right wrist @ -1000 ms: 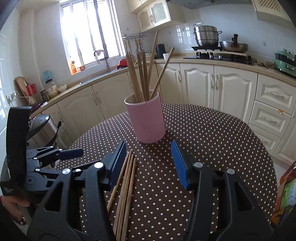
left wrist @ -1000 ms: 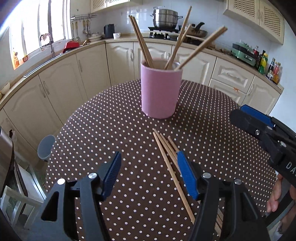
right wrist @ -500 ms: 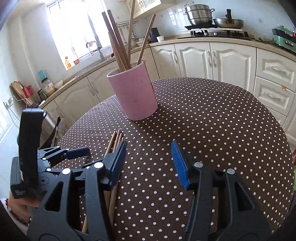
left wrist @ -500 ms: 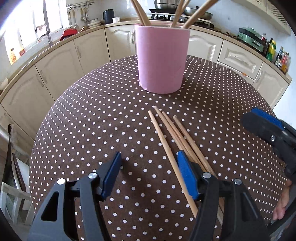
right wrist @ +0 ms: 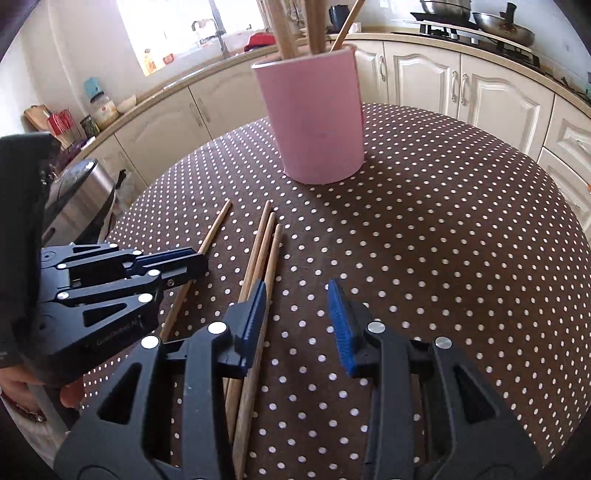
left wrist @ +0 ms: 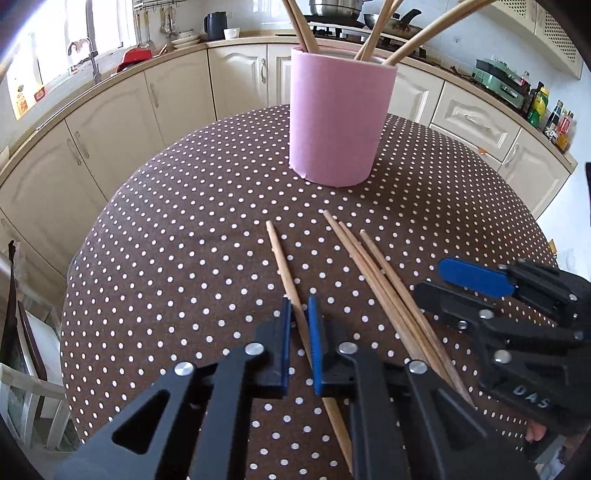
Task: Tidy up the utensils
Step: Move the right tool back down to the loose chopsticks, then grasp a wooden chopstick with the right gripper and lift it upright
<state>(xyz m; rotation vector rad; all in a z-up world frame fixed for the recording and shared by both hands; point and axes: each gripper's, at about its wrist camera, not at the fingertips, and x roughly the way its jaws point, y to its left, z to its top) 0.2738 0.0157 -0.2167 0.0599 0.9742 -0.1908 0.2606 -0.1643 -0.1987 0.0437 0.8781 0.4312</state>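
A pink holder (left wrist: 338,118) with several wooden chopsticks in it stands on the brown dotted table (left wrist: 184,229); it also shows in the right wrist view (right wrist: 317,114). My left gripper (left wrist: 297,306) is shut on a single chopstick (left wrist: 280,254) lying on the table. Three more chopsticks (left wrist: 376,277) lie side by side to its right. My right gripper (right wrist: 295,295) is open and empty, low over the table, its left finger (right wrist: 255,314) above the three chopsticks (right wrist: 264,251). The left gripper shows in the right wrist view (right wrist: 188,258) gripping the single chopstick (right wrist: 216,225).
Cream kitchen cabinets (left wrist: 177,88) curve behind the table. A hob with pots (left wrist: 332,7) and bottles (left wrist: 554,118) stand on the counter. A metal bin (right wrist: 77,195) stands left of the table. The table edge falls away on all sides.
Both grippers have dropped lower toward the table. My left gripper has closed from open onto the leftmost chopstick, which now lies apart from the other three. My right gripper has stayed open.
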